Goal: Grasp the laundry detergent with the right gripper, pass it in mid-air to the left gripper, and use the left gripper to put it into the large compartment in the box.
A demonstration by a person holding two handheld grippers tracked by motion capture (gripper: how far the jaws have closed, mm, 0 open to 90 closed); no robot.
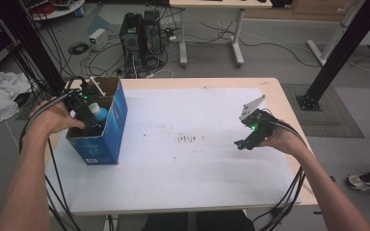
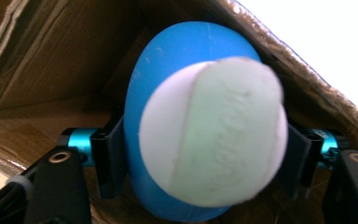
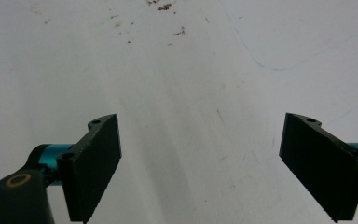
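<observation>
1. Left gripper [image 1: 90,126] sits at left of the high view, lowered into a blue cardboard box [image 1: 117,126] with open flaps, standing on the table's left edge.
2. Blue bottle with white cap [image 1: 98,112] stands inside that box. From above, only the cap and a bit of blue shoulder show; the rest is hidden by the box wall and the gripper body.
3. In the left gripper view the blue bottle with white cap [image 2: 168,70] takes up the centre of the frame, cap toward the lens and blurred. Embossed marks on the cap can't be read.
4. The left gripper [image 2: 205,163] has 1 jaw on each side of the bottle body. The cap covers both contact zones, so I can't tell whether the pads press on it or stand just off it.
5. The box [image 2: 51,56] interior shows as brown walls at upper left and a torn rim at upper right; its floor is mostly covered.
6. Right gripper [image 1: 242,143] is at right of centre in the high view, low over the white table cover [image 1: 192,173], well apart from the box; fingertips are dark and small there.
7. In the right gripper view the right gripper [image 3: 200,163] has its jaws spread wide with nothing between them, over the white cover [image 3: 191,60], which has brown specks at the top and a faint blue pen line at upper right.
8. Both forearms are cut off at the bottom edge of the high view.
</observation>
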